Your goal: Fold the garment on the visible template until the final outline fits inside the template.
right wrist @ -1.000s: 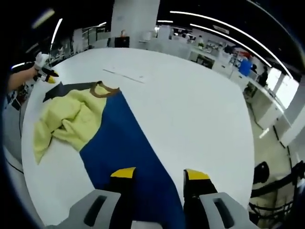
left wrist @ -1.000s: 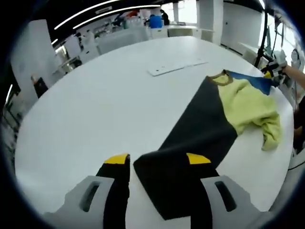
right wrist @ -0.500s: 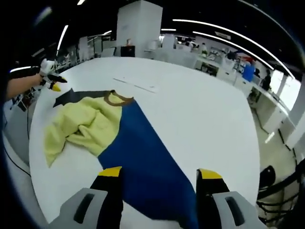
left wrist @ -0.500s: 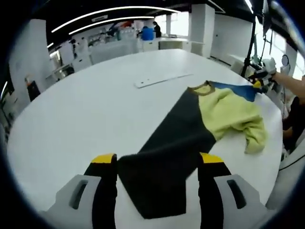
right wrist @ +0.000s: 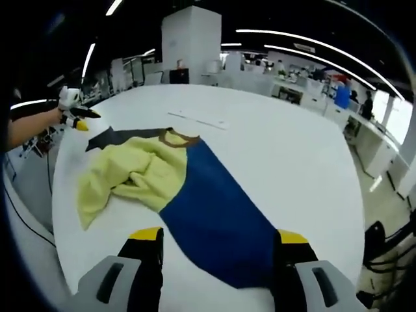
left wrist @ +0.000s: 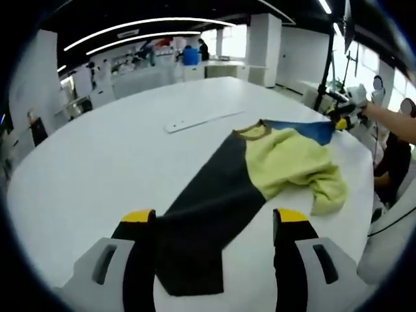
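A garment lies spread on the round white table [left wrist: 97, 169]: crumpled yellow body [left wrist: 292, 162], brown collar [left wrist: 250, 130], one black sleeve [left wrist: 208, 201], one blue sleeve [right wrist: 214, 208]. The black sleeve runs toward my left gripper [left wrist: 214, 218], whose jaws stand open with the cuff lying flat between them. In the right gripper view the blue sleeve stretches to my right gripper [right wrist: 219, 235], also open over its cuff. The yellow body [right wrist: 130, 172] is bunched at the table's near edge. The right gripper [left wrist: 341, 117] sits at the blue sleeve's far tip; the left gripper [right wrist: 75, 117] at the black one's.
A flat white strip [left wrist: 195, 120] lies on the table beyond the collar, also the white strip [right wrist: 198, 120]. A person's arm [left wrist: 390, 123] reaches in from the table edge. A dark stand [left wrist: 325, 71] rises behind. Benches and shelves fill the background.
Both grippers' jaws have spread wider than one second ago and both cameras have drawn back. The black and blue sleeve ends now lie flat on the table.
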A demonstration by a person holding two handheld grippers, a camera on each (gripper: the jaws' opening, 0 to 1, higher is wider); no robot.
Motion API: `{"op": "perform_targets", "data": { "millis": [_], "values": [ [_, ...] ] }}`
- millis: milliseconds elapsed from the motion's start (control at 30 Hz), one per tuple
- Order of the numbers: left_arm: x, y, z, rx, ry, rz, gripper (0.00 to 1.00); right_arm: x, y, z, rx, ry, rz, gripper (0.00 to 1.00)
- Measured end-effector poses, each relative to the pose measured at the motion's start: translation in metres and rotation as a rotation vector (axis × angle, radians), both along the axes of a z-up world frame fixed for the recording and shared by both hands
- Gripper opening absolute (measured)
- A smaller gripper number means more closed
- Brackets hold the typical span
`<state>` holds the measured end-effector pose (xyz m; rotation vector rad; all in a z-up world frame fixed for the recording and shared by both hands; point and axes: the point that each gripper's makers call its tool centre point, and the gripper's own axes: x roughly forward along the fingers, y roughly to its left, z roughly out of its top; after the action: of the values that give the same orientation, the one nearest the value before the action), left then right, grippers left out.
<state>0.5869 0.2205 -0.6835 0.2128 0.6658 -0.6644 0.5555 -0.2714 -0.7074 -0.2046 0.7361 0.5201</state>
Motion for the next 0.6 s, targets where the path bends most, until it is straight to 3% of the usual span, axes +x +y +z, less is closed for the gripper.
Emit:
{"op": "perform_targets", "data": {
  "millis": [600],
  "values": [
    [-0.033, -0.02, -0.004, -0.044, 0.007, -0.034, 0.69, -0.034, 0.018, -0.003, 0.059, -0.001, 0.002, 0.7]
  ]
}}
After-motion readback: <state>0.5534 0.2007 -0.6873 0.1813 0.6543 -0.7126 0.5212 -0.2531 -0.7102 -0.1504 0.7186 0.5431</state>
